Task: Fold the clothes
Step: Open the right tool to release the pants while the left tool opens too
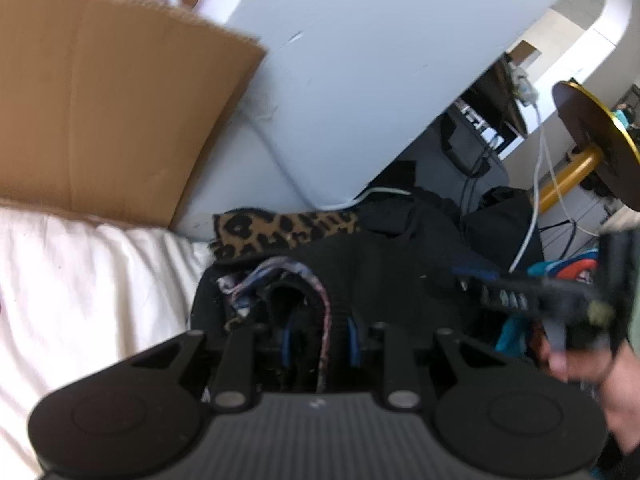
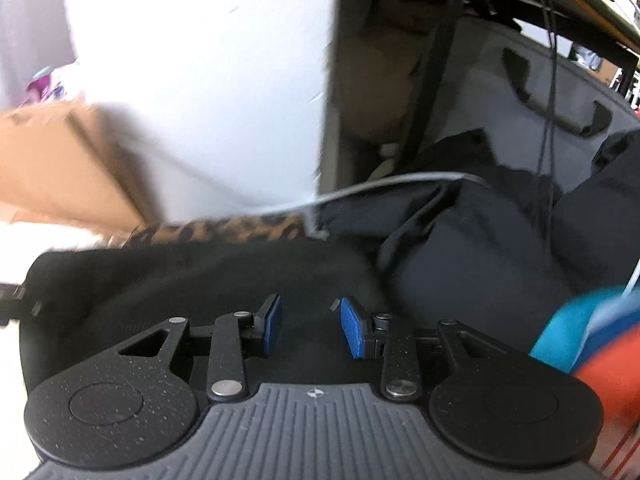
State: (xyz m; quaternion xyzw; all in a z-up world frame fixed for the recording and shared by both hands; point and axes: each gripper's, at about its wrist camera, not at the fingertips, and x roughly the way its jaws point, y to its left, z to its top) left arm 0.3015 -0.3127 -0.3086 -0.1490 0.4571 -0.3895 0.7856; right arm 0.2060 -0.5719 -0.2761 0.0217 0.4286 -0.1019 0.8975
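- Black fabric fills the middle of both views: a black garment [image 1: 380, 280] lies bunched on a white bed sheet [image 1: 80, 288], and its neck opening, edged with a patterned multicolour trim [image 1: 320, 300], faces the left wrist camera.
- The left gripper [image 1: 320, 336] has its fingers buried in that garment at the neck opening; the blue pads [image 1: 352, 340] show only in slivers with cloth and trim between them, so the fingers sit narrow and appear to clamp the fabric.
- The right gripper [image 2: 310, 322] hovers just above the same black garment [image 2: 200, 276]; its blue pads [image 2: 354, 330] stand apart with an empty gap between them, nothing held.
- In the left wrist view the right gripper [image 1: 540, 292] shows at the right edge, blurred, with a person's hand [image 1: 592, 364] on it.
- A leopard-print cloth [image 1: 280, 230] lies just behind the black garment, touching it.
- More dark clothing [image 2: 480, 232] is heaped to the right, and a white cable [image 2: 400, 182] runs across it.
- A teal and orange item [image 2: 592, 340] sits at the right edge, too blurred to identify.
- A brown cardboard box [image 1: 112, 120] stands on the bed to the left, beside a white panel [image 1: 360, 60].
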